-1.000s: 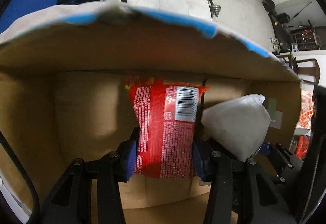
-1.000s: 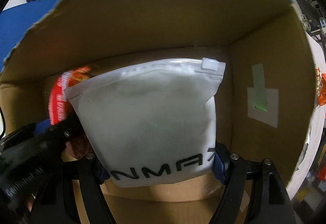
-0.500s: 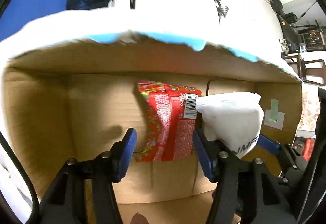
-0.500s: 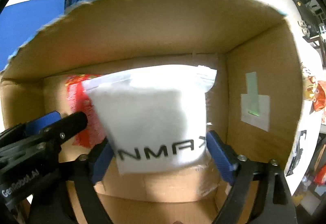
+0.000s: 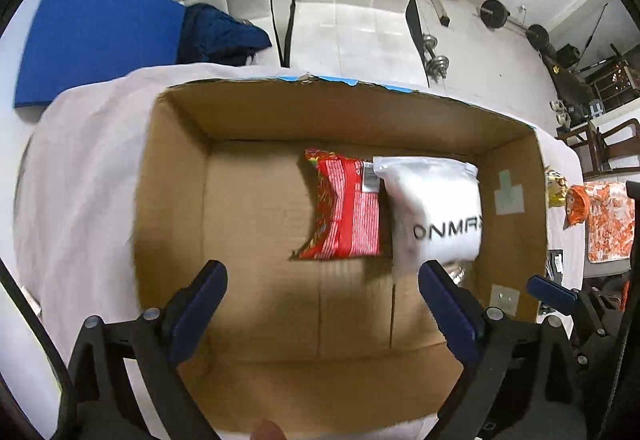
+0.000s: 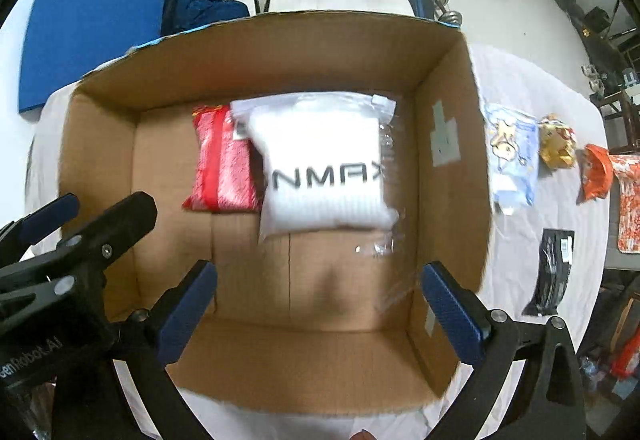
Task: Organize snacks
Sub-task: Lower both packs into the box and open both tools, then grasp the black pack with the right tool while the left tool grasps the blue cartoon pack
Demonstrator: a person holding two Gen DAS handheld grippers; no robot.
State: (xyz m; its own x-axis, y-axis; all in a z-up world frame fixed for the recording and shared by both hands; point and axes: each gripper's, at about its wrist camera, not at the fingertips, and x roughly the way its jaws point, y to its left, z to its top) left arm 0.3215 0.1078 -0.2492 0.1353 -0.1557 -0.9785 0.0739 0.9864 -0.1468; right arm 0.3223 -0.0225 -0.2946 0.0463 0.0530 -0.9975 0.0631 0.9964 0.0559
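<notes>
Both claws, left [image 5: 322, 304] and right [image 6: 320, 304], are held released above the box [image 6: 280, 51], while a light-blue packet [image 6: 512, 155] beside it is shown only by the right wrist view.

Both wrist views look steeply down, close, into one cardboard box [image 5: 176, 175], right view farther right.

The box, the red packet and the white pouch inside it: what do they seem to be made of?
Box: plain brown corrugated cardboard, matte, with creased floor flaps and a torn rim.
Red packet: likely thin plastic film, glossy, crinkled, printed with a barcode.
White pouch: apparently clear plastic with a zip strip over something white; the contents are uncertain.
</notes>
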